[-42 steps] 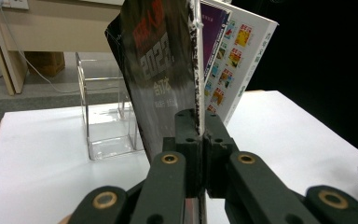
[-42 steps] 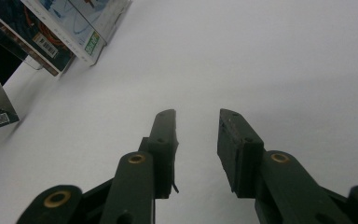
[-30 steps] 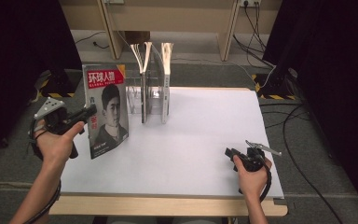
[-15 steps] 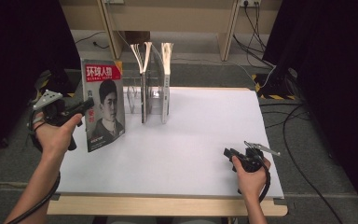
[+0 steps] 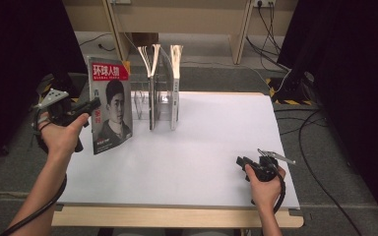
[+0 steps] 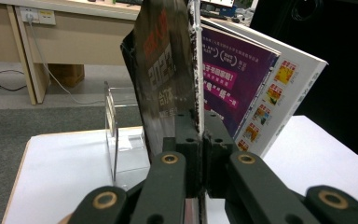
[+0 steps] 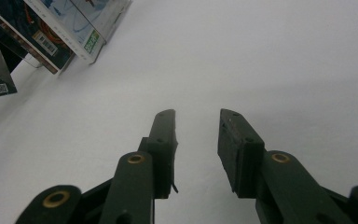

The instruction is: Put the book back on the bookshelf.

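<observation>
Glossy paper is catching the light on the red-titled magazine with a portrait on its cover [image 5: 110, 112], which is standing upright at the left edge of the white table top [image 5: 211, 147], just left of the clear acrylic file rack [image 5: 160, 105]. The left gripper [image 5: 89, 105] is pinching this magazine by its edge, and in the left gripper view its black jaws are pressing together on the spine [image 6: 193, 70], the pages rising straight up between them. Two other thin magazines [image 5: 163, 83] are standing in the rack's slots, their top edges fanning open. The right gripper [image 5: 241, 162] is resting near the front right of the table, well apart from the rack, its jaws standing spread over bare white surface [image 7: 279, 65] with nothing between them.
</observation>
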Demonstrator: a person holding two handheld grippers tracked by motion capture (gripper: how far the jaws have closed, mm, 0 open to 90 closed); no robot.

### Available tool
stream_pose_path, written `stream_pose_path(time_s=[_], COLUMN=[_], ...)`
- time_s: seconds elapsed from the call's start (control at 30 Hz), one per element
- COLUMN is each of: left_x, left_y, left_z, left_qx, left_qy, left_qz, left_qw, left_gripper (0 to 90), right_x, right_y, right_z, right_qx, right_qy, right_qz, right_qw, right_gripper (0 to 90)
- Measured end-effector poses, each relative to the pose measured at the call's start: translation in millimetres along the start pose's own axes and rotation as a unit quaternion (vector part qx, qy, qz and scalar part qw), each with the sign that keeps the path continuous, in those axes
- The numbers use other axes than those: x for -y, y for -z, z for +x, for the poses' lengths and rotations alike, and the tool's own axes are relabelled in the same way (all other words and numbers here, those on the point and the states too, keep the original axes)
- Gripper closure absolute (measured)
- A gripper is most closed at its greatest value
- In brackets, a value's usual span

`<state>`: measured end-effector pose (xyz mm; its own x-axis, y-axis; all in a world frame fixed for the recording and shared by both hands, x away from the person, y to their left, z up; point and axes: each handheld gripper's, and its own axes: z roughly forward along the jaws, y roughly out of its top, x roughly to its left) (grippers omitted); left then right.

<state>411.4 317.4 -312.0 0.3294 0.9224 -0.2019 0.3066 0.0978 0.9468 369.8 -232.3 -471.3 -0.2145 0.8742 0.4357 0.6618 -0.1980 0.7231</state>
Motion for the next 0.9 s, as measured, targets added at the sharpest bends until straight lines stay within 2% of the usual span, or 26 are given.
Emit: stream_pose_path(time_s=[0.3, 0.33, 0.5, 0.7, 0.73, 0.9], left_x=[-7.4, -7.4, -12.9, -17.5, -18.1, -20.2], left_y=[-11.9, -11.9, -18.1, -24.8, -25.8, -29.9], left_z=[3.4, 3.4, 4.9, 6.3, 6.6, 7.5], left_qx=[-0.007, -0.007, -0.014, -0.016, -0.017, -0.020], left_qy=[0.001, 0.001, -0.005, -0.002, -0.003, -0.008], left_qz=[0.000, 0.000, -0.005, -0.009, -0.010, -0.012], left_qw=[1.0000, 1.0000, 0.9999, 0.9998, 0.9998, 0.9997], left_gripper=[86.9, 86.9, 86.9, 86.9, 86.8, 86.9], right_x=[-1.5, -1.8, -1.1, -1.1, -1.3, -0.3], right_y=[2.0, 1.9, 4.3, 4.5, 4.6, 2.6], right_z=[-0.5, -1.7, -1.1, -2.1, -0.8, -1.8], right_qx=[0.002, 0.003, 0.004, 0.005, 0.004, 0.005], right_qy=[-0.006, 0.002, -0.006, -0.002, -0.008, 0.001], right_qz=[-0.005, -0.008, -0.005, -0.006, -0.006, -0.004], right_qw=[1.0000, 1.0000, 1.0000, 1.0000, 0.9999, 1.0000], right_gripper=[67.1, 67.1, 67.1, 67.1, 67.1, 67.1])
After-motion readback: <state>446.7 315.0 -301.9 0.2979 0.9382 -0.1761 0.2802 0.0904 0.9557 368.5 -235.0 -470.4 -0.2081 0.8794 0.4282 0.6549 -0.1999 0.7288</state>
